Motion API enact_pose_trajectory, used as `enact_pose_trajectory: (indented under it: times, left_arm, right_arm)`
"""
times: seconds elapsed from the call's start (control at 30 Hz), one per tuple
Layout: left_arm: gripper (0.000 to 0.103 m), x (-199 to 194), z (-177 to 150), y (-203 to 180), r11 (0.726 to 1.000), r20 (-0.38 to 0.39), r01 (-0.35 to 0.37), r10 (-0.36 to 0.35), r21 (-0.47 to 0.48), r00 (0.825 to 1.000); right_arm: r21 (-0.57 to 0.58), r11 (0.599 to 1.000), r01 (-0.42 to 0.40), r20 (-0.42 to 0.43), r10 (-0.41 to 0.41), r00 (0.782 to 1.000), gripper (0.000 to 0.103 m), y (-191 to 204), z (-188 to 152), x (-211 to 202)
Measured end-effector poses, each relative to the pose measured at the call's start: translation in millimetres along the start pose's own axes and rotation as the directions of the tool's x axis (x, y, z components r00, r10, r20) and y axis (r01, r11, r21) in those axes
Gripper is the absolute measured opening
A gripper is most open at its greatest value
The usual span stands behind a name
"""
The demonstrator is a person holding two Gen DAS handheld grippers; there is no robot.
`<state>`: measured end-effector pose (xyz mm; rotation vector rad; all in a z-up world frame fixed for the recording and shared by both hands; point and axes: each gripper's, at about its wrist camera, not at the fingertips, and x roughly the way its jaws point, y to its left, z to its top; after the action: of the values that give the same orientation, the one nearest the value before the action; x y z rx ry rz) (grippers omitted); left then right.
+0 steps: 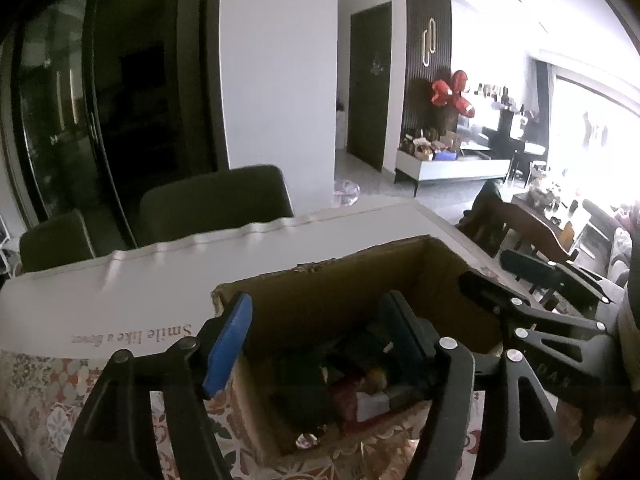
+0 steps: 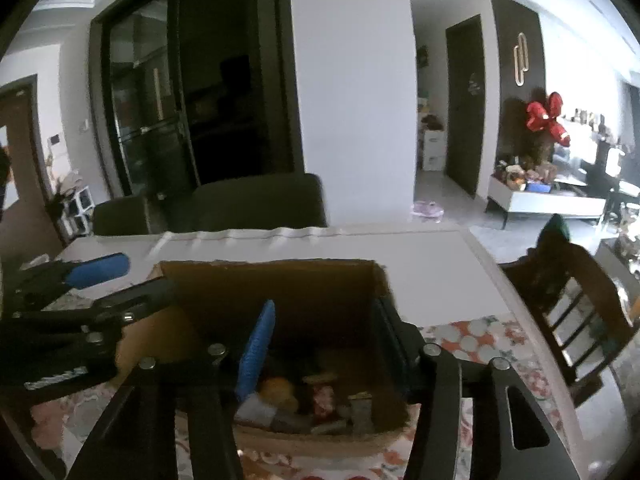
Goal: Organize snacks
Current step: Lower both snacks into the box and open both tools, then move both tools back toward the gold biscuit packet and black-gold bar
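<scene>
An open cardboard box [image 1: 352,280] stands on the table, seen also in the right wrist view [image 2: 280,284]. Several dark and red snack packets [image 1: 352,384] lie in its bottom; they show in the right wrist view too [image 2: 312,404]. My left gripper [image 1: 316,344] is open and empty above the box's left side, its left finger [image 1: 228,344] outside the wall. My right gripper [image 2: 320,340] is open and empty above the box's right side. Each gripper shows in the other's view: the right gripper [image 1: 532,284] at the box's right, the left gripper [image 2: 120,276] at its left.
The table carries a white cloth [image 1: 160,276] with printed words and a floral mat [image 1: 48,396]. Dark chairs [image 1: 216,200] stand behind the table. A wooden chair [image 2: 576,304] stands at the table's right side. The living room with a low white cabinet [image 2: 544,200] lies beyond.
</scene>
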<state>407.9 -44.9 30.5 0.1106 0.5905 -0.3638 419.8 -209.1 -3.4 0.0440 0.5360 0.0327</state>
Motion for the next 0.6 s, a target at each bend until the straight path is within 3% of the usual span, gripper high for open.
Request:
enact_pose_trajectory:
  times: [0.1, 0.2, 0.6]
  left_arm:
    - [0.075, -21.2, -8.2, -7.2, 1.0, 0.043, -0.009, 0.009, 0.019, 0.999]
    - [0.078, -40.0, -19.0, -14.1, 0.999, 0.078, -0.02, 0.018, 0.027, 0.997]
    - [0.089, -81.1, -70.8, -34.4, 0.999, 0.089, -0.041, 0.04, 0.011, 0.995]
  right_arm:
    - [0.014, 1.0, 0.027, 0.039, -0.028, 0.999, 0.071, -3.8, -5.3, -19.2]
    - [0.016, 0.999, 0.052, 0.073, -0.053, 0.996, 0.077, -4.7, -12.4, -38.0]
    - [0.021, 0.993, 0.117, 0.1, -0.118, 0.988, 0.088, -13.0, -62.3, -99.1]
